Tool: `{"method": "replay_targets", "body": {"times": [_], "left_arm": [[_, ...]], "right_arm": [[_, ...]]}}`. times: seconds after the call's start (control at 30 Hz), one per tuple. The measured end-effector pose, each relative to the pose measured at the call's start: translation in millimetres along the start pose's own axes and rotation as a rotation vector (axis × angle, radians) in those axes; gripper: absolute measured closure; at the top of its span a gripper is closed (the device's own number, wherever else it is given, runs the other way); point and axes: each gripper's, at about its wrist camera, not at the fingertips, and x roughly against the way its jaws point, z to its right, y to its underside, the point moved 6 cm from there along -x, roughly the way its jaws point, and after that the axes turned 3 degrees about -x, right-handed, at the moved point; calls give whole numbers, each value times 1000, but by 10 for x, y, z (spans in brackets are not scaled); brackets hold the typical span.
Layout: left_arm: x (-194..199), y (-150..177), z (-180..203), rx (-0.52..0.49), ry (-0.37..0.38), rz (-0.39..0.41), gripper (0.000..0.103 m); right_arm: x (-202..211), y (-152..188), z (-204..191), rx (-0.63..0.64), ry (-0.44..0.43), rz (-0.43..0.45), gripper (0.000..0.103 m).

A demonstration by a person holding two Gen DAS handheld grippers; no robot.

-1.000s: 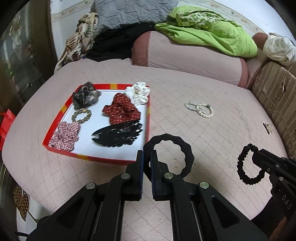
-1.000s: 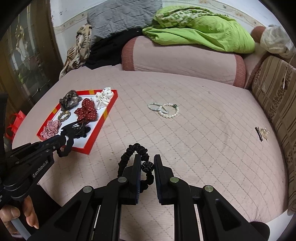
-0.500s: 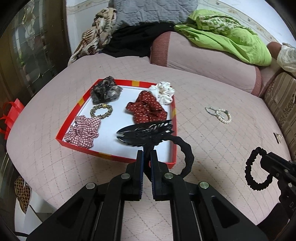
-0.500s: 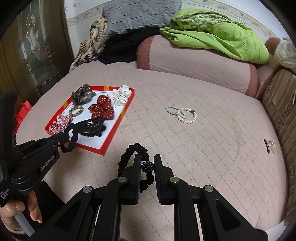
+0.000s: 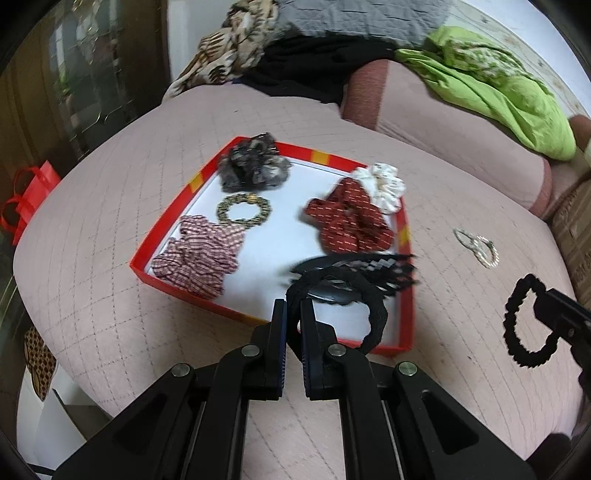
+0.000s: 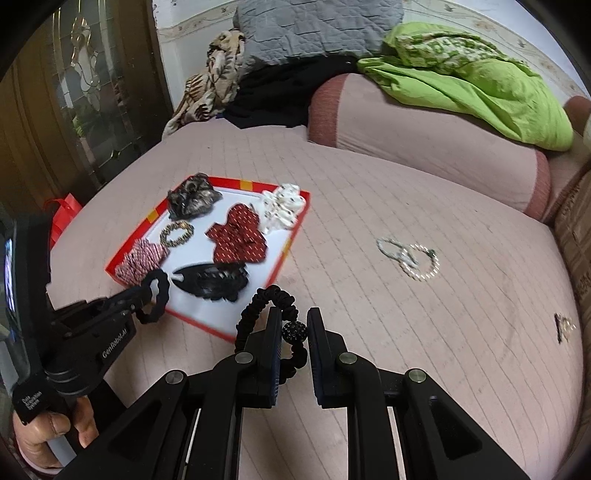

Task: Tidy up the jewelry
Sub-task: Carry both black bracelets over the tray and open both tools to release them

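My left gripper [image 5: 292, 306] is shut on a black wavy hair band [image 5: 378, 314], which hangs over the near right corner of the red tray [image 5: 166, 229]. On the tray's white floor lie a grey scrunchie [image 5: 255, 170], a gold beaded ring [image 5: 243, 208], a checked scrunchie [image 5: 199, 251], a dark red scrunchie [image 5: 351, 221], a white scrunchie [image 5: 384, 184] and a black hair claw [image 5: 354, 269]. My right gripper [image 6: 294, 314] is shut on a black beaded hair tie [image 6: 293, 329], above the bed just right of the tray [image 6: 288, 243]. Pearl bracelets [image 6: 410, 254] lie on the quilt.
A small brooch [image 6: 563, 326] lies near the bed's right side. A pink bolster [image 6: 424, 136], a green blanket [image 6: 472, 74] and a grey pillow [image 6: 314, 26] line the back. A red bag [image 5: 26, 199] hangs past the left edge. A person's hand [image 6: 48, 432] holds the left gripper.
Both grippers have moved left toward the tray with their hair ties still held. The left one's black band has gone from over the bare quilt to over the tray's near right corner.
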Motion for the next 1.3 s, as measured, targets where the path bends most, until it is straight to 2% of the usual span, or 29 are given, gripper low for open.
{"method": "replay_targets", "body": {"times": [0.17,0.33,0.63,0.77,0.93,1.1,1.3], "left_arm": [[-135,-170,-214,34,-30,1,97],[-323,-387,-289,23,-43,2,97],[-725,-740,-332,4,-14,-18,96],[-933,-910,-379,7,-30,-29,96],[-1170,-941,-425,38,-12,-62,96],[-1342,-939,-441,40,-4,-83,96],[-1390,-941,-467,54,-2,-78,95]], "right_arm": [[-193,-239,-184,34,-26,9,88],[-471,-515,-360,52,-59,5,88],[-1204,-1092,-648,67,-103,-35,88],[-1515,-1284,-712,53,-125,-65,88],[-1925,-1400,-732,29,-139,-129,88],[-2277,-1363,-721,29,-131,-181,88],[-2433,-1303,-666,2,-132,-204,87]]}}
